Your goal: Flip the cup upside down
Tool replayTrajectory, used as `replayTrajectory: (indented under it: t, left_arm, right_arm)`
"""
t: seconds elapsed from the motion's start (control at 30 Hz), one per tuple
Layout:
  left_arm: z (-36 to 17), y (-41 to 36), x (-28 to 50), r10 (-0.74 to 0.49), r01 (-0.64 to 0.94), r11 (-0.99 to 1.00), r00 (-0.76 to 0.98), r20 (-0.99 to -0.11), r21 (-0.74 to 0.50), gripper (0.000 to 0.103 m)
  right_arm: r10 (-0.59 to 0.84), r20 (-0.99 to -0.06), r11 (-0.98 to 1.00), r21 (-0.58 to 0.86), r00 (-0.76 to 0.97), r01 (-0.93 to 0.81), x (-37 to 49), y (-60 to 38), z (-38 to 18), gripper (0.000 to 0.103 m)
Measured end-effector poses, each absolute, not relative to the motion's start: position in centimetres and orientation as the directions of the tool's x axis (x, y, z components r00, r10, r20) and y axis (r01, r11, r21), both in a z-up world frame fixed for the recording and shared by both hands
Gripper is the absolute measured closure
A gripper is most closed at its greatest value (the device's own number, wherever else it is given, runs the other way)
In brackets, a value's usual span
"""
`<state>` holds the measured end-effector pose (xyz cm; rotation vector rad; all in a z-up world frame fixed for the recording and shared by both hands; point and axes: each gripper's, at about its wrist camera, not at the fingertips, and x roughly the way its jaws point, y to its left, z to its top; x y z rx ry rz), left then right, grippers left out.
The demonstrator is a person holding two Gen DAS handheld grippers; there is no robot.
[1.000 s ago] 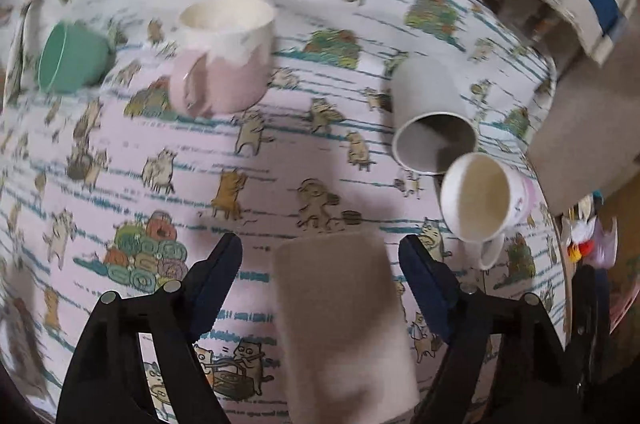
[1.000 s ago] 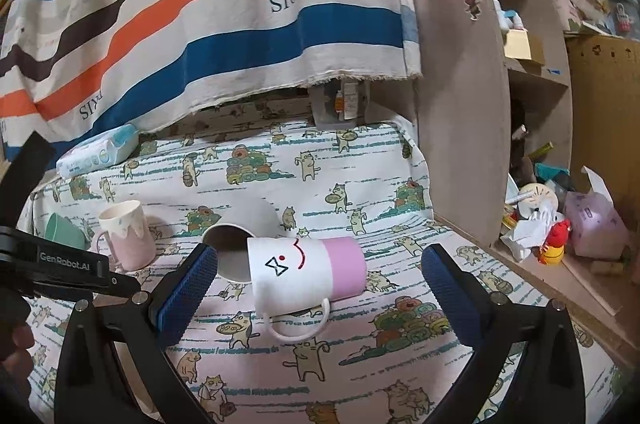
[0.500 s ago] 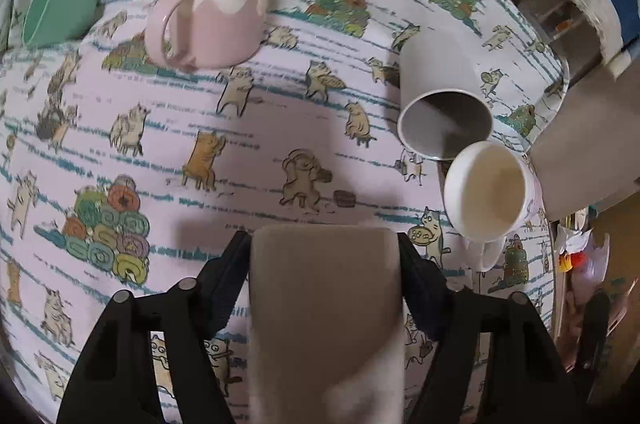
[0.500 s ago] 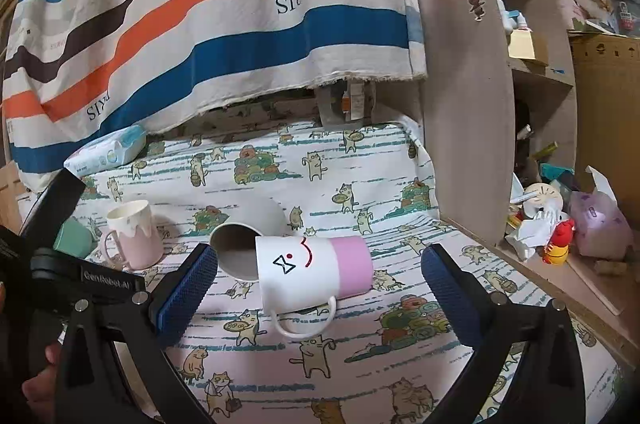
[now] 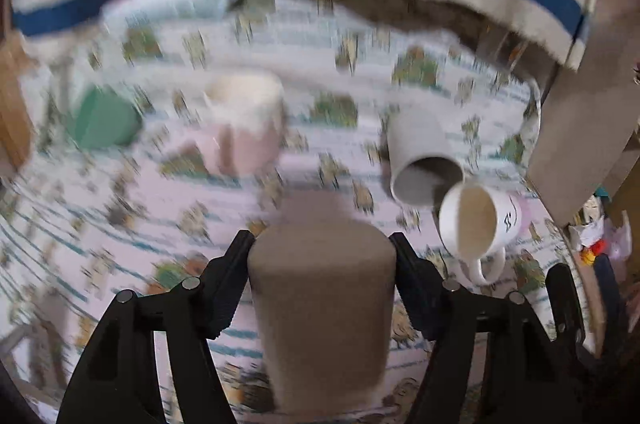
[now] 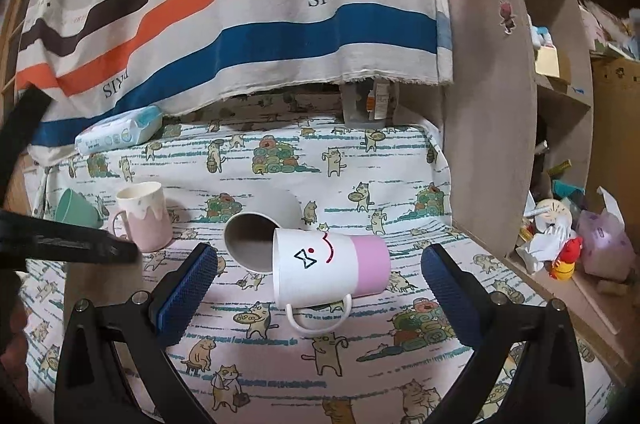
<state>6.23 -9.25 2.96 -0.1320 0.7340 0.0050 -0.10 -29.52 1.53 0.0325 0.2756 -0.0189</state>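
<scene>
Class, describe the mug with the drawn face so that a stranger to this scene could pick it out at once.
Start at the cat-print cloth below the striped towel. Near its middle two cups lie on their sides, touching: a plain grey cup and, in front of it, the face mug. Only this mug has a drawn face, a pink base band and a white handle toward the camera.

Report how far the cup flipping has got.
Done: the left gripper is shut on the beige cup; blur hides whether it has left the cloth. In hand: turning that cup over. Left: setting it down mouth down. Not upside down: the grey cup and the smiley mug lie on their sides, the pink mug stands upright. The right gripper is open and empty.
</scene>
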Motion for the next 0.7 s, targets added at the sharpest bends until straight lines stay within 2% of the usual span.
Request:
replayTrajectory:
  t: [0.13, 0.27, 0.7]
  left_arm:
    - [3.2, -8.9, 5.5, -0.087, -0.008, 0.99, 0.753, -0.653, -0.142, 0.037]
    - [2.8, -8.7, 5.3, -0.048, -0.022, 0.994, 0.78, -0.623, -0.104, 0.037]
    - [2.8, -8.0, 5.6, -0.083, 0.01, 0.992, 0.8, -0.595, -0.125, 0.037]
  right_arm:
    - [-0.007, -0.272, 1.0, 0.018, 0.962, 0.012, -0.1, -29.2, 1.5, 0.0]
    - [-0.011, -0.274, 1.0, -0.001, 0.962, 0.011, 0.0, -28.8, 1.5, 0.0]
    - [0.004, -0.277, 1.0, -0.011, 0.961, -0.007, 0.1, -28.5, 1.4, 0.0]
